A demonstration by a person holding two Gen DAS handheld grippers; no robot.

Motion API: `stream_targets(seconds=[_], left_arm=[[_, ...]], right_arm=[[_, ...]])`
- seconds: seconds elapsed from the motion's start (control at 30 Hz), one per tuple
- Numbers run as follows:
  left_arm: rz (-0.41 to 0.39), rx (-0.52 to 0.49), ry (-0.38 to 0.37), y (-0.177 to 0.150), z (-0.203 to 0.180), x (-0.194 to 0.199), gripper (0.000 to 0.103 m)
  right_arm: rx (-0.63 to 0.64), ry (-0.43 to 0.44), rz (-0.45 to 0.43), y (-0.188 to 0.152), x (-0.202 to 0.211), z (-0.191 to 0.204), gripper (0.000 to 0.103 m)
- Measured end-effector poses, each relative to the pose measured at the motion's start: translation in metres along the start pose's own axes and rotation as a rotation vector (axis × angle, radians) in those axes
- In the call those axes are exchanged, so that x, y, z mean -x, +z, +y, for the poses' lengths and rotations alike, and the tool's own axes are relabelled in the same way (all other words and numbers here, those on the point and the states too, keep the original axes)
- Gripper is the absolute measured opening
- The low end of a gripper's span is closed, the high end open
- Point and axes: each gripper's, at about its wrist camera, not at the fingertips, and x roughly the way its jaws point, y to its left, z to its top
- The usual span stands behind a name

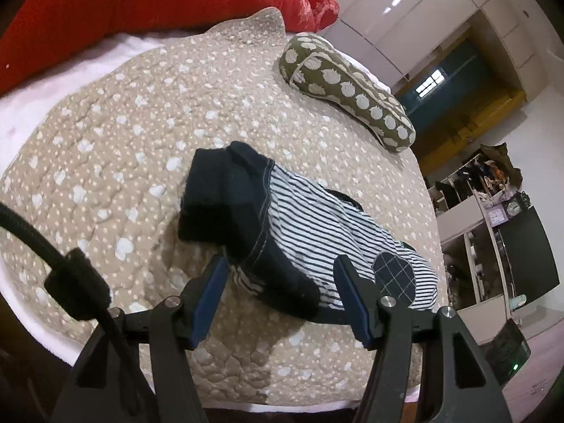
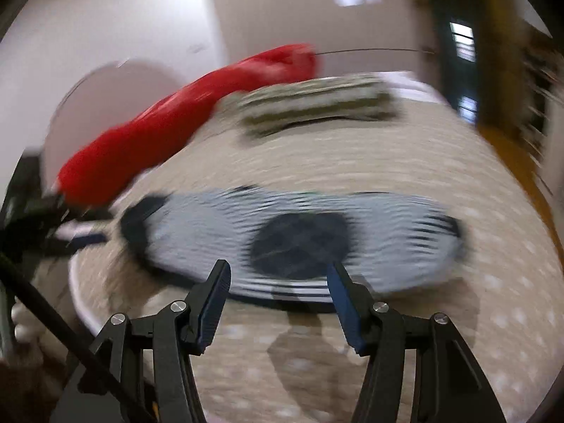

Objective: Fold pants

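Note:
Small striped navy-and-white pants with dark cuffs and a dark knee patch lie folded on the beige quilt. My left gripper is open, its fingers on either side of the near dark cuff, holding nothing. In the blurred right wrist view the pants lie across the quilt. My right gripper is open and empty just in front of their near edge. The left gripper shows at the pants' left end.
A red cushion lies at the back of the bed. An olive spotted pillow lies beyond the pants; it also shows in the right wrist view. The bed edge drops off to the right, toward shelves.

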Motion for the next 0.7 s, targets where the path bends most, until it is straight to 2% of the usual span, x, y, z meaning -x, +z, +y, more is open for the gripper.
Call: stream_targets(seconds=[0.1, 0.2, 0.27, 0.33, 0.37, 0.4, 0.53, 0.7], left_arm=[[-0.005, 0.017, -0.002, 0.001, 0.008, 0.002, 0.061], [-0.012, 0.044, -0.018, 0.004, 0.019, 0.006, 0.061], [-0.013, 0.063, -0.032, 0.006, 0.026, 0.007, 0.061], [-0.008, 0.081, -0.048, 0.007, 0.031, 0.008, 0.061], [-0.002, 0.092, -0.062, 0.007, 0.034, 0.008, 0.061], [0.001, 0.098, -0.073, 0.008, 0.035, 0.009, 0.061], [0.007, 0.101, -0.114, 0.007, 0.034, 0.010, 0.061], [0.055, 0.104, -0.159, 0.004, 0.025, -0.001, 0.061]], right_arm=[[0.133, 0.047, 0.047, 0.006, -0.031, 0.035, 0.061], [0.216, 0.063, 0.076, 0.010, -0.055, 0.053, 0.061], [0.268, 0.068, 0.103, 0.012, -0.070, 0.063, 0.056], [0.314, 0.050, 0.146, 0.012, -0.086, 0.071, 0.035], [0.314, 0.044, 0.157, 0.012, -0.089, 0.069, 0.013], [0.292, 0.054, 0.158, 0.014, -0.091, 0.067, 0.010], [0.172, 0.092, 0.115, 0.027, -0.079, 0.051, 0.006], [0.159, 0.086, 0.090, 0.034, -0.070, 0.050, 0.006]])
